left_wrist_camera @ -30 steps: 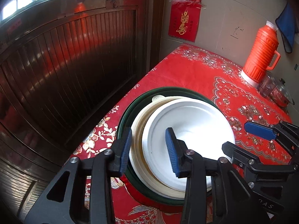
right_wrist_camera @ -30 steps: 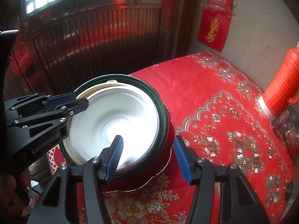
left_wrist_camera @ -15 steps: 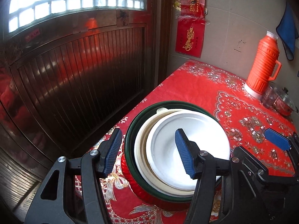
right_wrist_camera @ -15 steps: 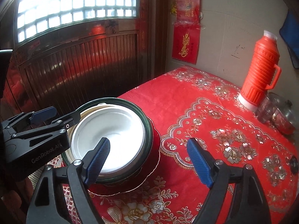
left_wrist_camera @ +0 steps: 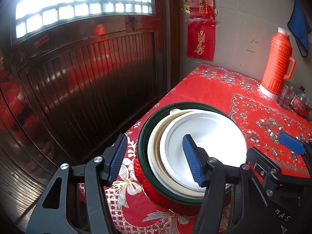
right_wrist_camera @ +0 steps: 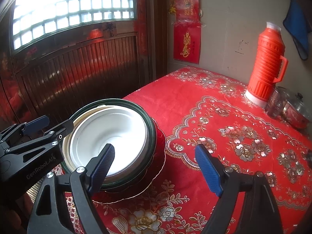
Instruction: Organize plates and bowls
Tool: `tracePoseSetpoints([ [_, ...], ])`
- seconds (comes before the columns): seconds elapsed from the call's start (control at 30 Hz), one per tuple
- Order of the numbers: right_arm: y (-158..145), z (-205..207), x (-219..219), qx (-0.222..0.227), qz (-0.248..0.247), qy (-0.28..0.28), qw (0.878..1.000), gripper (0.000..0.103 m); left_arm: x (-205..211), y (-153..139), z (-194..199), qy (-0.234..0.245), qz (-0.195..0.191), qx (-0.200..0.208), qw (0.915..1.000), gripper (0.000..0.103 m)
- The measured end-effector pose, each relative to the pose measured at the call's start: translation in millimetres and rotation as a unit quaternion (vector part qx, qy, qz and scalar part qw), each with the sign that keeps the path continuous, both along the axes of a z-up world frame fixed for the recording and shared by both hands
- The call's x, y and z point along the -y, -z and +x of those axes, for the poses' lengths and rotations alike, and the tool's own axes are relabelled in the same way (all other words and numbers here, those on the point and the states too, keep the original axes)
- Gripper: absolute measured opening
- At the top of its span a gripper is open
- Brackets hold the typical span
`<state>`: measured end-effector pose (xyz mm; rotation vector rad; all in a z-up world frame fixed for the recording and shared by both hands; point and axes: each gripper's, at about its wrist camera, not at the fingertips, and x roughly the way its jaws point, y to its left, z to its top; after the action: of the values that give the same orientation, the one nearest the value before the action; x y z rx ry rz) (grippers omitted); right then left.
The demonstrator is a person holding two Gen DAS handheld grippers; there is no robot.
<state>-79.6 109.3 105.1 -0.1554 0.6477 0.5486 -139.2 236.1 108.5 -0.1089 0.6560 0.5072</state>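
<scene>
A white plate [left_wrist_camera: 212, 136] [right_wrist_camera: 117, 128] tops a stack at the table's near left corner. It lies in a cream dish [left_wrist_camera: 156, 136], inside a dark green bowl [left_wrist_camera: 148, 128] [right_wrist_camera: 117, 102], on a scalloped red plate [left_wrist_camera: 148, 191] [right_wrist_camera: 159, 152]. My left gripper [left_wrist_camera: 156, 156] hovers open just short of the stack's left rim, with nothing pressed between its blue pads. My right gripper [right_wrist_camera: 156, 167] stands wide open at the stack's right side, holding nothing. Each gripper shows in the other's view, the left gripper [right_wrist_camera: 39, 124] and the right gripper [left_wrist_camera: 273, 148].
An orange thermos [left_wrist_camera: 276, 62] [right_wrist_camera: 265, 64] stands at the far wall beside a glass cup [right_wrist_camera: 275, 105] and a small lidded pot [right_wrist_camera: 298, 113]. The red flowered tablecloth [right_wrist_camera: 224, 136] covers the table. A dark wooden door [left_wrist_camera: 87, 87] lies past the table's left edge.
Both grippers have drawn back from the stack and opened wider, the right one most. The stack has stayed where it was.
</scene>
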Motion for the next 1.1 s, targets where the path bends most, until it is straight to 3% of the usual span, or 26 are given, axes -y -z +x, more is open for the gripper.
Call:
tracePoseSetpoints([
  [0.07, 0, 0, 0, 0.001, 0.001, 0.0, 1.0, 0.085, 6, 0, -1, -0.03, 0.038, -0.012, 0.9988, 0.069],
  [0.1, 0, 0, 0, 0.001, 0.001, 0.0, 1.0, 0.085, 8, -1, -1, -0.023, 0.043, -0.007, 0.9988, 0.071],
  [0.2, 0, 1, 1, 0.002, 0.0, 0.001, 1.0, 0.085, 3, 1, -5, -0.002, 0.001, 0.002, 1.0, 0.071],
  [0.5, 1, 2, -3, 0.004, -0.007, 0.003, 1.0, 0.085, -6, 6, 0, 0.016, -0.043, -0.001, 0.9989, 0.071],
  [0.8, 5, 3, -9, 0.001, -0.015, -0.002, 1.0, 0.085, -2, 4, -3, 0.013, -0.012, 0.009, 0.9998, 0.071],
  [1.1, 6, 3, -11, 0.001, -0.02, -0.001, 1.0, 0.085, 1, 3, -1, 0.033, -0.013, 0.011, 0.9993, 0.071],
])
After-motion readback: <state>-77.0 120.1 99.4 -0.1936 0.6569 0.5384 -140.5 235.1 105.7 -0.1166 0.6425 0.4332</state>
